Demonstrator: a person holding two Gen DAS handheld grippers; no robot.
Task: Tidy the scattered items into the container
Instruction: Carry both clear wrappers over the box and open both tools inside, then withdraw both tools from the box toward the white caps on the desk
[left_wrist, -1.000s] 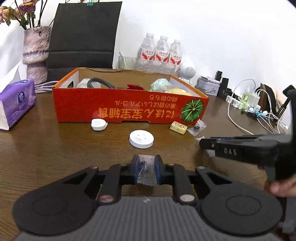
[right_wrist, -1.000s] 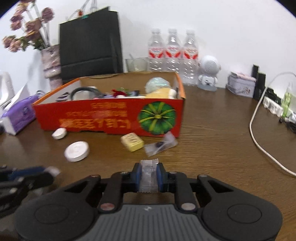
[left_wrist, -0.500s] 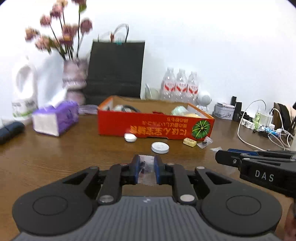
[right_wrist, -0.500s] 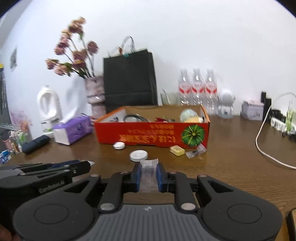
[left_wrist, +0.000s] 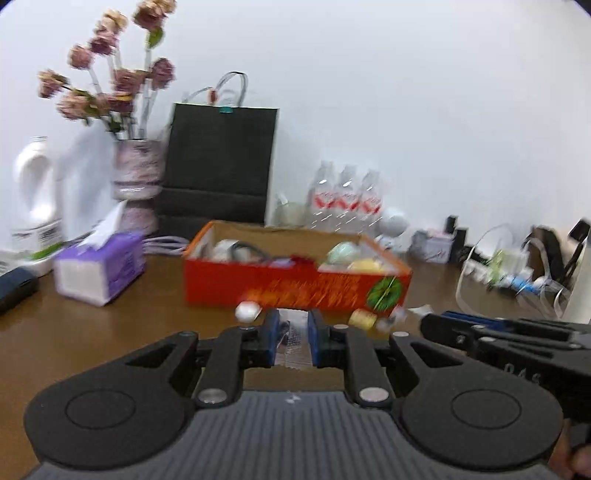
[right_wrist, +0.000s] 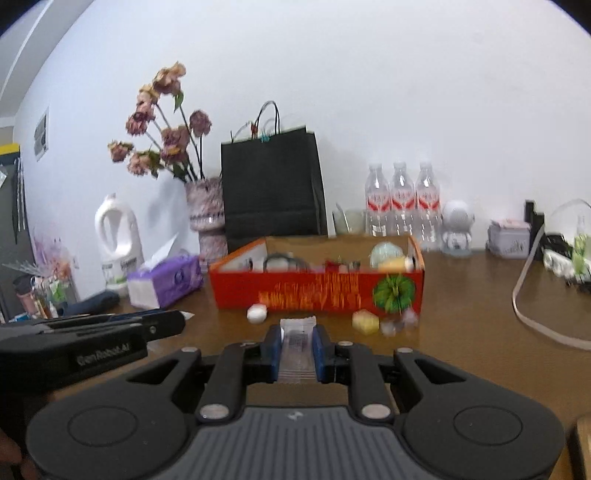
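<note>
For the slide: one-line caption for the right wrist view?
Right gripper shut on a clear sachet, facing the red box across the wooden table; left gripper alongside.

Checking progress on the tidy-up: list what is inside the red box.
Inside the red box: a dark coiled cable, a pale green round item, a yellow item and something small and red. The front wall hides whatever lies lower.

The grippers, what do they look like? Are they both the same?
They look like twins. Each gripper, left and right, is matte black plastic with blue pads inside the jaws, two round discs on its wide body, silver pivot pins and a grey ribbed plate between. White lettering runs along each one's side, too blurred to read fully. No cables or sleeves show.
</note>
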